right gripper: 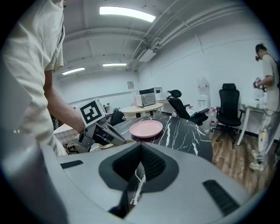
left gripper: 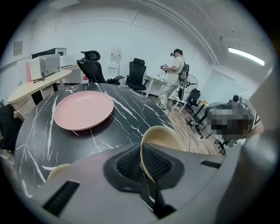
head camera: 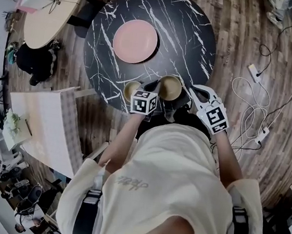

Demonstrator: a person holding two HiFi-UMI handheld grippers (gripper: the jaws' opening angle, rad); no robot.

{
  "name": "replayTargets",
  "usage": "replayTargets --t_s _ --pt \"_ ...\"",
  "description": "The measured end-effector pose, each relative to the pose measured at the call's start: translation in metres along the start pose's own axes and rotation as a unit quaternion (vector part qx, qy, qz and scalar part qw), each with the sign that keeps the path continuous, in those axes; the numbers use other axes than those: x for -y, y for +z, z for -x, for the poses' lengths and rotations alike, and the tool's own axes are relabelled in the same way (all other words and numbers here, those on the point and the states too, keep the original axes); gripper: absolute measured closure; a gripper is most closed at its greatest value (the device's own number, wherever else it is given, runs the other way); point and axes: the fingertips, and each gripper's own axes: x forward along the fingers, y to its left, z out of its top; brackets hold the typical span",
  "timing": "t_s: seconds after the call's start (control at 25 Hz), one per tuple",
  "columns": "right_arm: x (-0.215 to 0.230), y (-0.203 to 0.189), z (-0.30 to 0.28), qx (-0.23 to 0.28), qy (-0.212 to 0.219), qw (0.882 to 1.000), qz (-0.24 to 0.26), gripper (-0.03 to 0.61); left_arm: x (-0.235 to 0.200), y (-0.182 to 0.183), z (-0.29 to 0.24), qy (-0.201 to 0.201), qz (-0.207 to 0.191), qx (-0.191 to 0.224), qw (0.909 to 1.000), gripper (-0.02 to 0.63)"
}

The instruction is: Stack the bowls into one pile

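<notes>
Your left claw is pinching the near rim of a beige bowl, one pad inside the wall and one outside. That grip suits a thin-walled bowl, because it leaves the underside free to drop into another one. The bowl hangs tilted from the pinch at the near edge of the worktop, and it looks to be just clear of the surface, though I can't be sure of the gap.

The second bowl sits upright on the worktop, just beside the held one on your left and also at the near edge. It is the likely base of the pile, so your carry is short.

Your right claw is pressed together with nothing in it. It hovers off the near right edge, apart from both bowls, which keeps it out of the left claw's path.

The pink plate lies toward the middle of the worktop, well apart from the bowls and out of the way.

To my eye the stacking is under way but not done. Level the held bowl before you lower it, or its rim may catch and tip the other.
</notes>
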Motion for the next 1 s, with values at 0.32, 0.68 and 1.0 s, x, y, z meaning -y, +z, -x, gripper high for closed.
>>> replayTargets --t_s 0.32,0.68,1.0 --pt "-0.032 0.022 -0.008 0.009 -0.024 1.0 -0.001 0.572 -0.023 0.009 0.031 -0.011 -0.009 0.014 0.9998 0.583" --pt "-0.058 0.047 -0.034 0.024 -0.052 0.998 0.0 0.572 -0.072 0.002 0.077 0.002 -0.023 0.021 0.9995 0.583" --pt "-0.076 0.049 -0.056 0.012 -0.05 0.999 0.007 0.572 -0.107 -0.014 0.096 0.009 -0.012 0.022 0.9996 0.583"
